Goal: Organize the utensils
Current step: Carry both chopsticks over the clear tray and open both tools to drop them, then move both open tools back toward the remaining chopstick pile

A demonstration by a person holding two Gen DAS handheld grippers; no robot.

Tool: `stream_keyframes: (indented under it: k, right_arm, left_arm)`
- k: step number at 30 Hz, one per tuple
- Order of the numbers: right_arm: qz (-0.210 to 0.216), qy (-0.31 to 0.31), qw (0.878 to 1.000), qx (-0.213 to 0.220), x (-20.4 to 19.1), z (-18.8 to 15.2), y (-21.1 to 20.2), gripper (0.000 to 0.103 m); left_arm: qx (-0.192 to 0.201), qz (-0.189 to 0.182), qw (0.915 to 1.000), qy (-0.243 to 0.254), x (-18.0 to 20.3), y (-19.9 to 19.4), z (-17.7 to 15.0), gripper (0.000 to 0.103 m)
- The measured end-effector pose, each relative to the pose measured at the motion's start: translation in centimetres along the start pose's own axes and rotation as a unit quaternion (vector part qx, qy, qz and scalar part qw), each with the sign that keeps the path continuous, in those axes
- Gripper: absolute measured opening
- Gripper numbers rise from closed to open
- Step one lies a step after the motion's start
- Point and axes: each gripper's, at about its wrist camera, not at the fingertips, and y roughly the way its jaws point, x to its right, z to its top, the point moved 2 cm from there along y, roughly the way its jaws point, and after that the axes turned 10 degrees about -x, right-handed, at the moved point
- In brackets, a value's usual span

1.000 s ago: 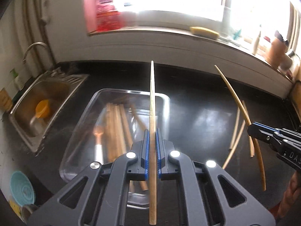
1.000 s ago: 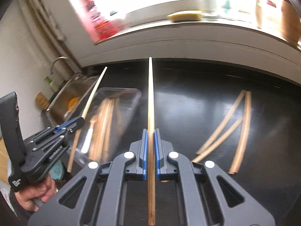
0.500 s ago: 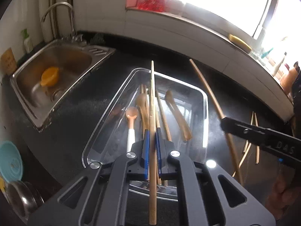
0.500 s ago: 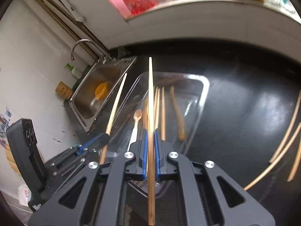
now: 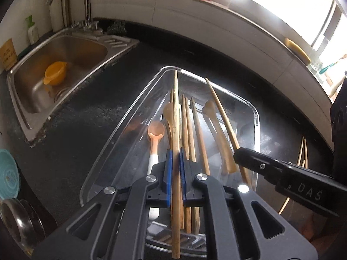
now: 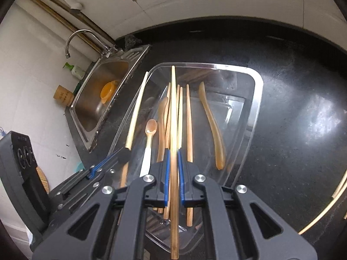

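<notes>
A clear plastic tray (image 5: pixel 121 130) (image 6: pixel 258 99) sits on the black counter and holds several wooden chopsticks, wooden spoons and a pink spoon with a white handle (image 5: pixel 155 138) (image 6: pixel 149 134). My left gripper (image 5: pixel 175 158) is shut on a wooden chopstick (image 5: pixel 176 99) and holds it lengthwise over the tray. My right gripper (image 6: pixel 172 158) is shut on another wooden chopstick (image 6: pixel 173 99), also over the tray. The right gripper shows in the left wrist view (image 5: pixel 238 153) with its chopstick (image 5: pixel 219 106). The left gripper shows in the right wrist view (image 6: pixel 124 153) with its chopstick (image 6: pixel 136 112).
A steel sink (image 5: pixel 65 65) (image 6: pixel 102 95) with an orange bowl (image 5: pixel 55 73) lies left of the tray. Loose chopsticks (image 5: pixel 302 151) (image 6: pixel 338 190) lie on the counter to the right. A teal plate (image 5: pixel 7 171) is at the left edge.
Both grippers have moved left from the loose chopsticks to above the tray and lowered toward it, each still holding its chopstick.
</notes>
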Motion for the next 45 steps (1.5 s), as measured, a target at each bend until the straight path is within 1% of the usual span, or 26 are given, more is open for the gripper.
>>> stream_keyframes:
  k: [4,9,10,12,13,14,15,16,17,18,19,20,21,23,24,26,28,30,32,34,36,39,40,41,43,45]
  right_arm:
    - [-0.002,-0.001,1.000,-0.007,0.0,0.5,0.9,0.008]
    - [-0.003,0.006,1.000,-0.011,0.3,0.9,1.6,0.008]
    - [-0.002,0.006,1.000,-0.009,0.4,0.9,1.7,0.008]
    - [-0.001,0.013,1.000,0.006,0.6,1.1,1.3,0.008]
    - [-0.001,0.014,1.000,0.006,0.6,1.3,1.2,0.008]
    - [-0.001,0.016,1.000,0.002,0.7,1.4,1.1,0.009]
    - [-0.003,0.020,1.000,-0.001,0.9,1.5,0.9,0.014]
    - [-0.002,0.028,1.000,0.001,1.4,1.6,0.4,0.039]
    - [-0.001,0.034,0.999,0.018,2.0,1.5,-0.6,0.070]
    - [-0.006,0.037,0.999,0.033,2.3,1.3,-1.4,0.075]
    - [-0.018,0.033,0.998,0.056,2.8,0.9,-2.8,0.075]
    - [-0.024,0.027,0.997,0.069,3.3,0.5,-4.1,0.075]
    - [-0.029,0.026,0.996,0.080,3.9,0.1,-5.0,0.075]
    - [-0.055,0.032,0.992,0.113,5.9,-2.0,-7.9,0.075]
    - [-0.060,0.038,0.989,0.129,7.1,-3.3,-9.3,0.076]
    - [-0.083,0.053,0.984,0.151,9.3,-5.7,-11.3,0.077]
    - [-0.114,0.077,0.975,0.172,12.0,-8.7,-13.3,0.078]
    - [-0.146,0.104,0.966,0.187,15.1,-12.0,-15.2,0.078]
    - [-0.173,0.123,0.959,0.189,17.7,-14.6,-16.4,0.078]
    - [-0.192,0.144,0.951,0.193,20.1,-17.2,-17.6,0.078]
    - [-0.203,0.165,0.946,0.193,22.3,-19.2,-18.3,0.078]
    - [-0.201,0.186,0.941,0.196,24.4,-21.4,-19.4,0.078]
    - [-0.205,0.189,0.939,0.201,25.2,-22.3,-19.9,0.080]
    - [-0.211,0.191,0.937,0.203,25.5,-22.7,-20.2,0.084]
    - [-0.221,0.189,0.934,0.207,26.2,-23.2,-20.5,0.084]
    - [-0.227,0.192,0.933,0.203,27.0,-23.1,-20.5,0.085]
  left_arm:
    - [-0.003,0.013,0.9999,0.001,-0.1,1.1,0.3,0.006]
    - [-0.009,0.012,0.9999,-0.001,-0.6,2.2,0.8,0.006]
    - [-0.009,0.009,0.9999,-0.003,-0.6,2.2,0.8,0.006]
    - [-0.007,0.019,0.9998,0.007,-0.4,2.4,1.0,0.006]
    - [-0.007,0.022,0.9997,0.010,-0.4,2.5,1.0,0.006]
    - [-0.006,0.020,0.9997,0.011,-0.4,2.5,1.1,0.007]
    - [-0.008,0.018,0.9998,0.010,-0.5,2.6,1.1,0.009]
    - [-0.010,0.019,0.9998,0.007,-0.6,2.6,1.2,0.020]
    - [-0.004,0.014,0.9999,0.001,-0.9,2.3,1.2,0.053]
    - [0.002,0.014,0.9999,-0.003,-1.1,2.0,1.2,0.074]
    - [0.021,0.021,0.9995,-0.008,-1.3,1.3,1.2,0.089]
    - [0.035,0.031,0.9989,-0.009,-1.5,0.6,1.0,0.089]
    - [0.041,0.035,0.9985,-0.008,-1.5,0.1,0.9,0.089]
    - [0.054,0.023,0.9982,-0.008,-1.3,-1.3,0.3,0.089]
    - [0.063,0.015,0.9979,-0.007,-0.8,-2.1,-0.1,0.089]
    - [0.073,0.001,0.9973,0.005,0.5,-3.1,-0.8,0.090]
    - [0.085,-0.010,0.9956,0.038,3.2,-4.0,-1.6,0.091]
    - [0.089,-0.023,0.9930,0.074,6.1,-4.2,-2.4,0.092]
    - [0.086,-0.039,0.9877,0.125,10.2,-3.5,-3.4,0.092]
    - [0.078,-0.044,0.9811,0.172,14.3,-2.1,-4.3,0.092]
    - [0.067,-0.049,0.9755,0.204,17.8,-0.6,-5.0,0.092]
    - [0.050,-0.051,0.9654,0.251,22.9,1.6,-6.2,0.092]
    - [0.044,-0.053,0.9609,0.268,24.6,2.4,-6.6,0.093]
    - [0.041,-0.055,0.9583,0.277,25.4,2.7,-7.0,0.095]
    - [0.035,-0.059,0.9530,0.295,27.3,3.7,-7.5,0.096]
    - [0.028,-0.056,0.9525,0.298,28.6,4.9,-7.1,0.096]
